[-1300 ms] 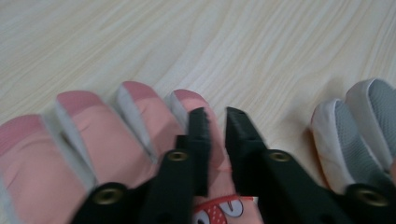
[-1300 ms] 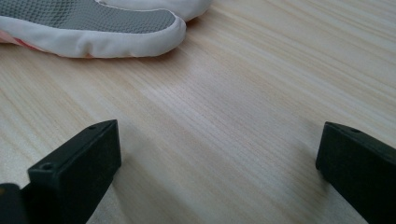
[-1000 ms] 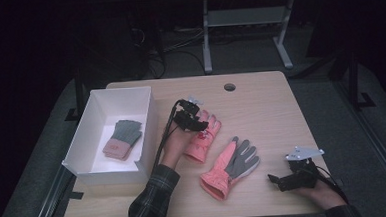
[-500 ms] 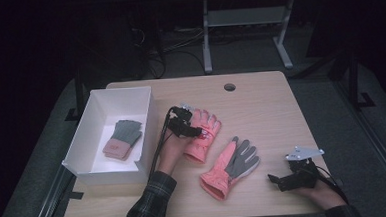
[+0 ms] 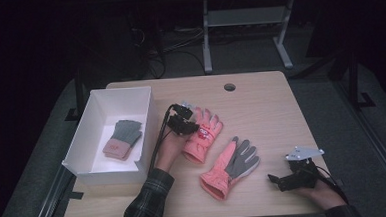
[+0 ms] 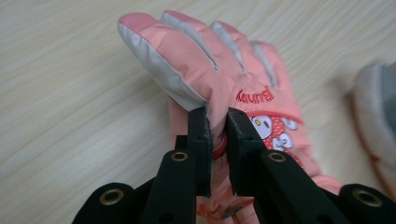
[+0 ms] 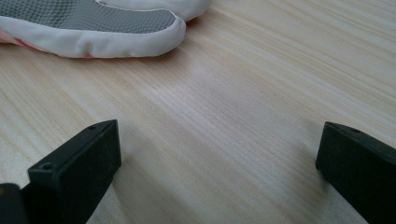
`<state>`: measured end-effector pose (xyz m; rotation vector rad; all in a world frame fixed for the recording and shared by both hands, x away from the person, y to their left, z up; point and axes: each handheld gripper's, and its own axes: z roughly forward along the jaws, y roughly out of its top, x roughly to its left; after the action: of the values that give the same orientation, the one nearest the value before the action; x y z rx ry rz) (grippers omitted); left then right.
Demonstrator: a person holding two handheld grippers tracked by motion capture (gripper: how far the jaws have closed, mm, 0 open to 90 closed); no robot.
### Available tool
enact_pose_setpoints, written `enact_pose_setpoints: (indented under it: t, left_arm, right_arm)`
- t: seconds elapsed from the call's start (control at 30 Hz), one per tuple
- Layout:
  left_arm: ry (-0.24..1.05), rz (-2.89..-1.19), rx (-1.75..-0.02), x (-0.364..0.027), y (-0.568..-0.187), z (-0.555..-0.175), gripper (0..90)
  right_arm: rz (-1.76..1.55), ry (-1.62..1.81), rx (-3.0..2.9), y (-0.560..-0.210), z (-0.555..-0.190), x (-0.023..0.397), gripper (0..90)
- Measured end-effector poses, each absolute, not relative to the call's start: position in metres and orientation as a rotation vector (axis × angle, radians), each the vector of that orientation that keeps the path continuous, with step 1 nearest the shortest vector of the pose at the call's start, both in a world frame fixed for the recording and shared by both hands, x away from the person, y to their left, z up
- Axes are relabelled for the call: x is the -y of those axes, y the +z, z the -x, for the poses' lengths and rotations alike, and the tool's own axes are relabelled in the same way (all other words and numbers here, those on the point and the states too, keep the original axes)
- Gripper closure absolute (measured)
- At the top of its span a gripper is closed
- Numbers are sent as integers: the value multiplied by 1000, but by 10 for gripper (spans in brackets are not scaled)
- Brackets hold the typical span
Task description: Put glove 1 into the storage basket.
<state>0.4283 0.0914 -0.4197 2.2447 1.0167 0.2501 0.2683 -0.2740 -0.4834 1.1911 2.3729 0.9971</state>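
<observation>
- Pink glove point(image 5: 202, 134) lies flat mid-worktop point(image 5: 261, 105), just right of the white box point(image 5: 89, 119) holding a grey-and-pink one point(image 5: 122, 138).
- Left gripper point(image 6: 215, 140) has just been closing — fingers point(image 6: 198, 140) pinching a fold of that glove's back; I'd lift slowly, checking the fabric holds.
- Right gripper point(image 5: 280, 180) rests aside, fingers point(image 7: 79, 163) spread.

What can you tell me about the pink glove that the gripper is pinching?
The pink glove is puffy and padded, with white strips between its fingers, red stitched lettering and a small cartoon patch. It lies flat on the wooden table, back side up, beside the white box. The left gripper has just closed on a fold of its fabric.
</observation>
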Motion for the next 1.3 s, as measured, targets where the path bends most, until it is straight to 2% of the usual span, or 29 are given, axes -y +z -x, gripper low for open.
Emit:
enact_pose_setpoints:
  t: [0.3, 0.6, 0.93, 1.3]
  left_arm:
    - [167, -2259, -906, -90, -385, -423, 809]
    - [54, -2231, -755, -94, -359, -401, 808]
    - [-32, -2173, -673, -87, -346, -379, 808]
    - [-123, -2150, -612, -62, -346, -361, 808]
  right_arm:
    - [-1192, 997, -2373, -483, -268, 274, 0]
    - [-1191, 997, -2373, -483, -268, 274, 0]
    - [-1188, 994, -2373, -483, -269, 274, 0]
    - [-1192, 996, -2371, -483, -268, 274, 0]
